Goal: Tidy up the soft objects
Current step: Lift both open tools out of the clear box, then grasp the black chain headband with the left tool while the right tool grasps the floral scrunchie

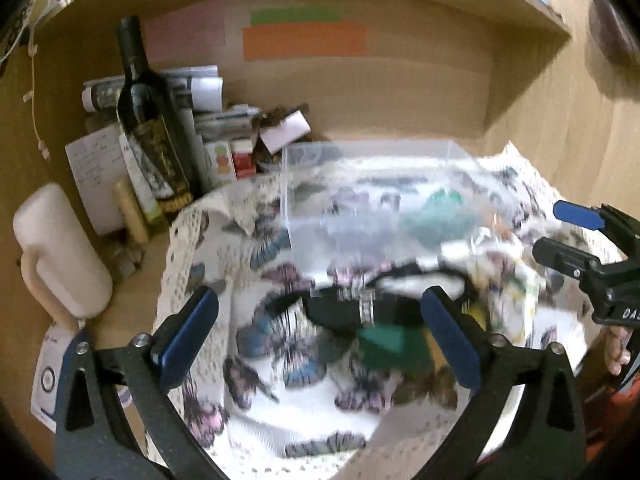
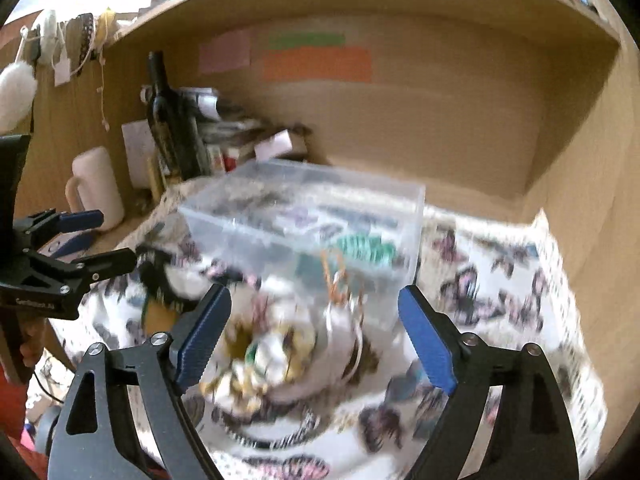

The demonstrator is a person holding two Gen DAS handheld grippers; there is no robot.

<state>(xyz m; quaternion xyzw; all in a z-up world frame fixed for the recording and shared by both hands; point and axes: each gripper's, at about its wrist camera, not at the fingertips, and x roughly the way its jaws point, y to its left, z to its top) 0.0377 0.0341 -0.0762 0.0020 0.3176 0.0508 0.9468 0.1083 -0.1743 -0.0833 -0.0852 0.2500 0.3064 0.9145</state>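
A clear plastic box (image 1: 372, 184) (image 2: 304, 224) stands on a butterfly-print cloth (image 1: 280, 360) (image 2: 500, 292); a green soft item (image 2: 366, 248) lies inside it. My left gripper (image 1: 320, 332) is open above a black band with white trim (image 1: 360, 304) and a green sponge-like piece (image 1: 388, 342). My right gripper (image 2: 314, 340) is open over a white and yellow crumpled fabric item (image 2: 272, 356) in front of the box. Both views are blurred. The right gripper also shows at the right edge of the left wrist view (image 1: 568, 236).
A dark wine bottle (image 1: 150, 120) (image 2: 172, 128), papers and small boxes (image 1: 224, 148) crowd the back left of the wooden alcove. A cream jug (image 1: 56, 256) (image 2: 98, 188) stands at left. Wooden walls close in behind and at right (image 2: 580, 160).
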